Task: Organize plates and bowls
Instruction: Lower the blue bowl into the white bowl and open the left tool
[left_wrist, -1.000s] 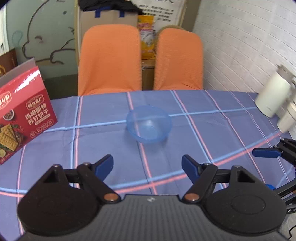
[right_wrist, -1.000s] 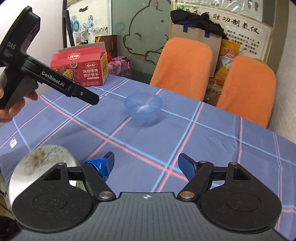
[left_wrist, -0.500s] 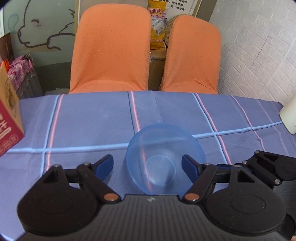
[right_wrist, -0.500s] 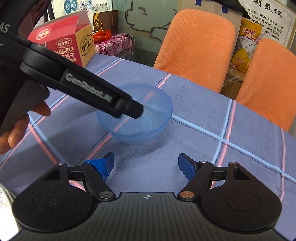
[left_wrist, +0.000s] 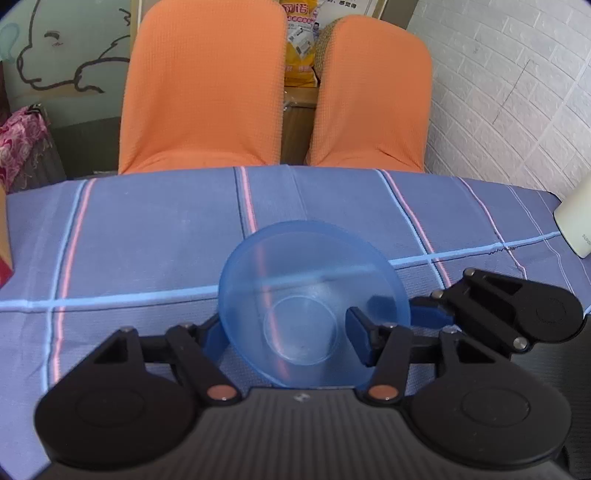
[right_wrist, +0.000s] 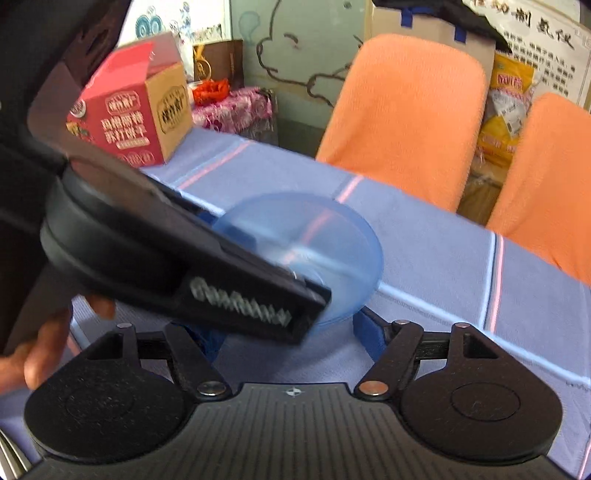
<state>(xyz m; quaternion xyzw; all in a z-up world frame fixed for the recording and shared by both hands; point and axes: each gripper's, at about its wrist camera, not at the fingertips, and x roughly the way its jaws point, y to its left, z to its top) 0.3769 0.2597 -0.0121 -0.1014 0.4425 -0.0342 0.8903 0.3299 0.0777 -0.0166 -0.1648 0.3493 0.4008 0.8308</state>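
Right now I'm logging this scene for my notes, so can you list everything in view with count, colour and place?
bowl: 1, translucent blue, on the tablecloth between the left gripper's fingers
tablecloth: 1, blue-purple with pink and light blue stripes, covers the table
chairs: 2, orange covers, side by side behind the table
cracker box: 1, red and tan, far left part of the table
yellow bag: 1, between and behind the chairs
white container: 1, right edge of the table, partly out of frame
left gripper: 1, black with blue pads, straddling the bowl
right gripper: 1, black with blue pads, open just short of the bowl
hand: 1, holding the left gripper's handle
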